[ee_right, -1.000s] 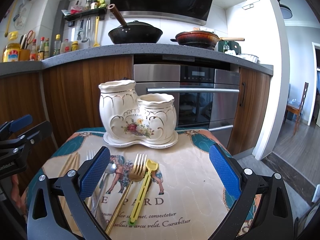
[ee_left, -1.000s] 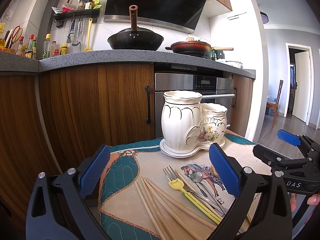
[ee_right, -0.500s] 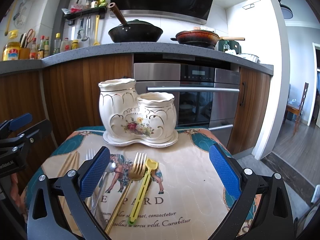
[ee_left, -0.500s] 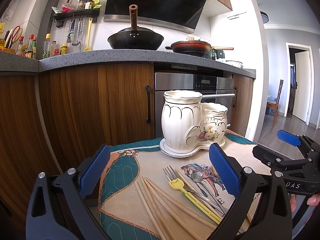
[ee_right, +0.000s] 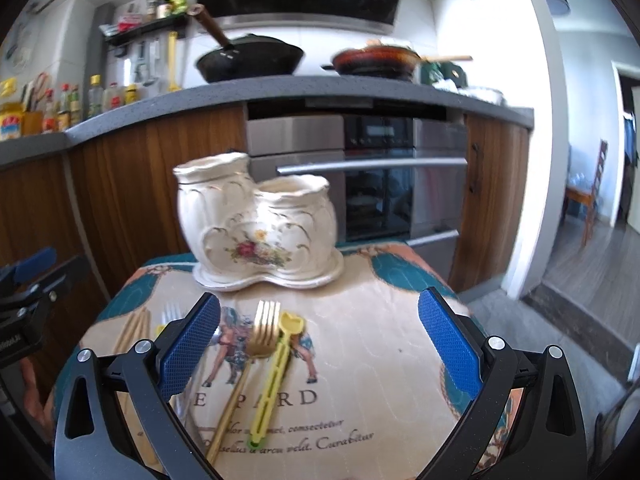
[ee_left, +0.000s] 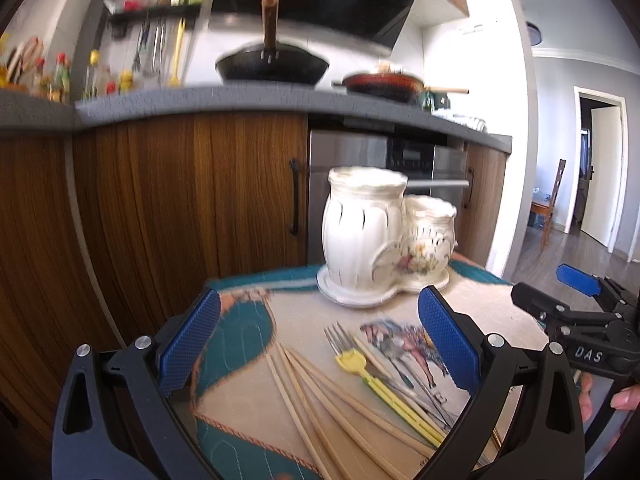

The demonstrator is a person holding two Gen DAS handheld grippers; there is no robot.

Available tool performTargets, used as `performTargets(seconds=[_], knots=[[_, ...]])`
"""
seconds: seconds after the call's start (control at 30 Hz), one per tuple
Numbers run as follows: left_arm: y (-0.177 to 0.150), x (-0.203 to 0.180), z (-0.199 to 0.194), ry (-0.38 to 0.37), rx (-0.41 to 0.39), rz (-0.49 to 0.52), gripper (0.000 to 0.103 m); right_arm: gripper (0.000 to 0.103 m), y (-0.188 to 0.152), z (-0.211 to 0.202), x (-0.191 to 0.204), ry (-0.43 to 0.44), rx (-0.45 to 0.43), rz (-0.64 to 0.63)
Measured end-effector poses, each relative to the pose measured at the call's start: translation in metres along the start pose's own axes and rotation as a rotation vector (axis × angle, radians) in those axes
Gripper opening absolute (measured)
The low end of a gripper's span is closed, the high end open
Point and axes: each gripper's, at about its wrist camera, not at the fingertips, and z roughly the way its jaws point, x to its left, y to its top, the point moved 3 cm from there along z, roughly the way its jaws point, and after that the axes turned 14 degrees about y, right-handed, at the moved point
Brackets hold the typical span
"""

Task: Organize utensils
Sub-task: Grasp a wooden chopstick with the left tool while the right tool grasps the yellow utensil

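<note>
A white two-cup ceramic utensil holder [ee_left: 384,240] [ee_right: 256,232] with a flower print stands at the far side of a small cloth-covered table [ee_right: 380,352]. Several wooden chopsticks [ee_left: 320,392], a silver fork [ee_left: 336,336] and a yellow plastic utensil [ee_left: 384,384] lie in front of my open left gripper [ee_left: 320,340]. In the right wrist view a gold fork [ee_right: 248,360] and the yellow utensil [ee_right: 276,368] lie between the wide-apart fingers of my open right gripper [ee_right: 320,340]. Neither gripper holds anything. The right gripper [ee_left: 580,320] shows at the left view's right edge.
Behind the table stand wooden kitchen cabinets [ee_left: 180,208] and a steel oven [ee_right: 360,184]. A black wok [ee_right: 252,60] and a red pan [ee_right: 376,62] sit on the grey counter. A person's fingers [ee_left: 624,400] hold the right gripper. An open floor lies to the right.
Both cameras have tipped downward and nearer to the table, with motion blur; the right one has also shifted right, so the holder sits further left. Both grippers stay open.
</note>
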Motion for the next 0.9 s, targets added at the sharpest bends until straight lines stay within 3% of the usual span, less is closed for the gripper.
performTargets(seconds=[0.2, 0.37, 0.5, 0.57, 0.67, 0.77, 0.9], knots=[[-0.020, 0.013, 0.033, -0.015, 0.220, -0.075, 0.098, 0.098, 0.000, 0.001, 0.002, 0.010, 0.015, -0.019], [-0.023, 0.025, 0.033, 0.058, 0.246, -0.073, 0.097, 0.098, -0.001, 0.004, 0.001, 0.044, 0.060, -0.017], [-0.025, 0.033, 0.037, 0.122, 0.343, -0.021, 0.097, 0.098, -0.006, 0.010, -0.002, 0.109, 0.123, 0.023], [-0.026, 0.038, 0.039, 0.139, 0.389, 0.003, 0.085, 0.098, -0.009, 0.015, -0.002, 0.130, 0.164, 0.027], [-0.025, 0.043, 0.041, 0.137, 0.440, 0.018, 0.081, 0.098, -0.015, 0.026, -0.001, 0.158, 0.259, 0.032], [-0.024, 0.039, 0.044, 0.114, 0.489, 0.063, 0.068, 0.094, -0.016, 0.032, 0.000, 0.165, 0.316, 0.023], [-0.032, 0.025, 0.051, 0.078, 0.567, 0.116, 0.051, 0.069, -0.017, 0.042, 0.003, 0.176, 0.384, -0.006]])
